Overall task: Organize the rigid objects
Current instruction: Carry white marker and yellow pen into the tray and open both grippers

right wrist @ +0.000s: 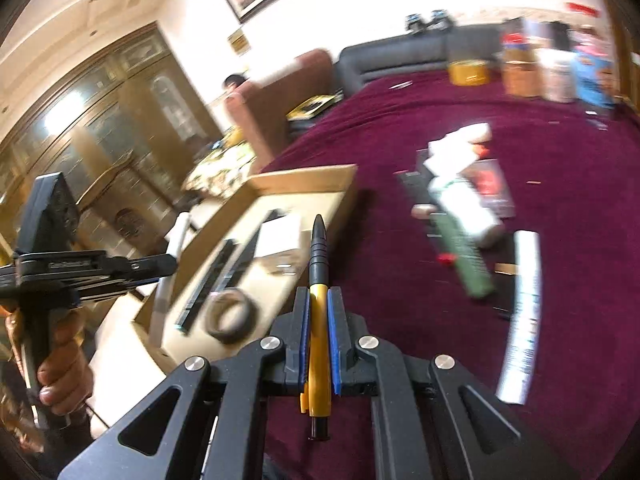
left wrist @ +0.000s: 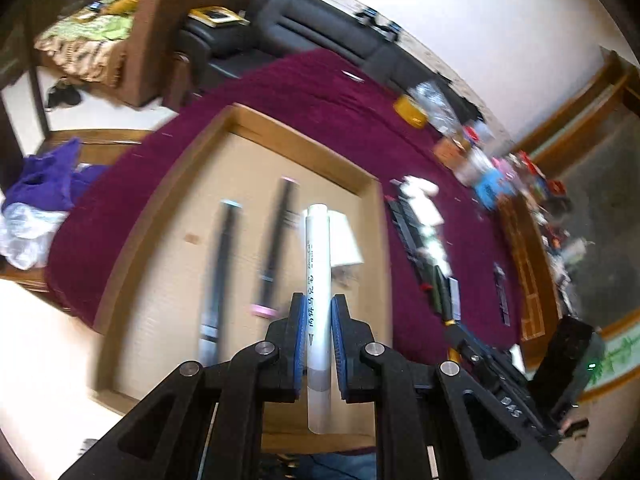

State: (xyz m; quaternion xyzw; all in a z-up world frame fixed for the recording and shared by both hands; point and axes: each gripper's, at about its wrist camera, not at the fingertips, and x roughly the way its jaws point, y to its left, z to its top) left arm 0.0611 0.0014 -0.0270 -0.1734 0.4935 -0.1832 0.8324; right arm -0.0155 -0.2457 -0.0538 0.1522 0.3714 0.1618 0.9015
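My left gripper (left wrist: 319,312) is shut on a white marker pen (left wrist: 318,264) and holds it above a shallow cardboard tray (left wrist: 168,184). In the tray lie two dark pens (left wrist: 220,276) (left wrist: 276,248) and a white card (left wrist: 346,240). My right gripper (right wrist: 318,304) is shut on a yellow and black pen (right wrist: 319,320), held above the maroon cloth just right of the tray (right wrist: 304,182). The left gripper (right wrist: 80,268) with its white marker (right wrist: 168,268) shows at the tray's left side in the right wrist view. A tape roll (right wrist: 232,316) lies in the tray.
On the maroon tablecloth (right wrist: 560,200) lie a green remote (right wrist: 468,256), a white bottle (right wrist: 464,200), a black remote (right wrist: 416,188) and a silver strip (right wrist: 520,312). Jars and boxes (right wrist: 520,72) stand at the far edge. A black sofa (left wrist: 320,28) is behind.
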